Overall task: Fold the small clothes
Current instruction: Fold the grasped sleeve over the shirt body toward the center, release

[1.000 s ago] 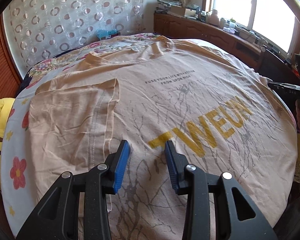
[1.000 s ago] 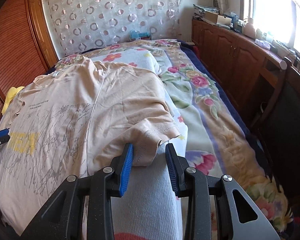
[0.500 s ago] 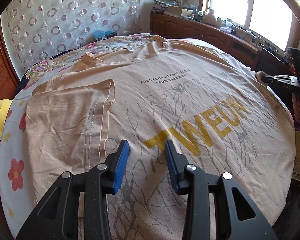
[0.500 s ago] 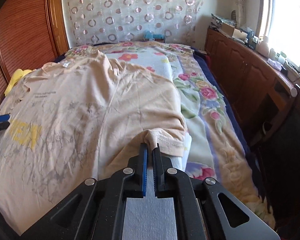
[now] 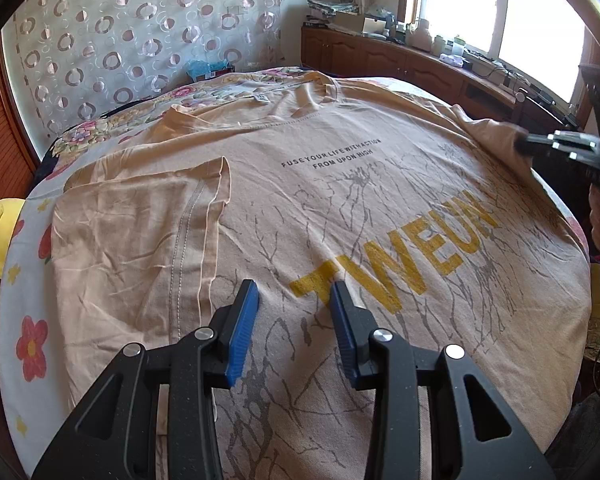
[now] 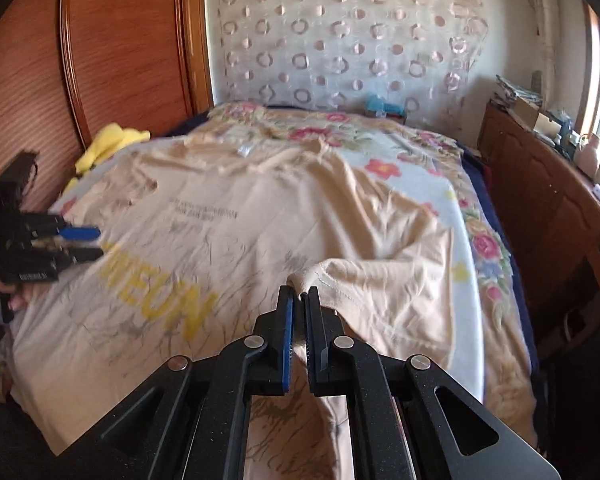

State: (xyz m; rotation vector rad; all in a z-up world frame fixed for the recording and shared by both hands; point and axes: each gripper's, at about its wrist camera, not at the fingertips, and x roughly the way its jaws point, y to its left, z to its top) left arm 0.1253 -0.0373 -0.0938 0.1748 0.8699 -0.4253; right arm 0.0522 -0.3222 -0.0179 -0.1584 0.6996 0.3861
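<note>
I have the peach T-shirt spread print-up across the floral bed, collar toward the circle-patterned curtain and hem toward me. My right claw is pinched nearly shut on the hem of the right sleeve, which is lifted clear of the bed and bunched at the tips. My left claw hangs wide open above the lower chest of the shirt, just short of the yellow "TWEUN" lettering, holding nothing. What the coming move turns on, as I judge it: the shirt's long axis runs from me toward the curtain, and the lettering marks the body's middle, lying to the left of the held sleeve, so the sleeve has to travel across that axis toward the lettering, and the right arm is the one already on it. The left wrist view shows me what the right cannot: the opposite sleeve already laid inward over the body, left of the lettering, plus the right claw only as a blurred shape at the shirt's far edge. The right wrist view alone shows the grip itself and the bare bed beyond the raised sleeve.
</note>
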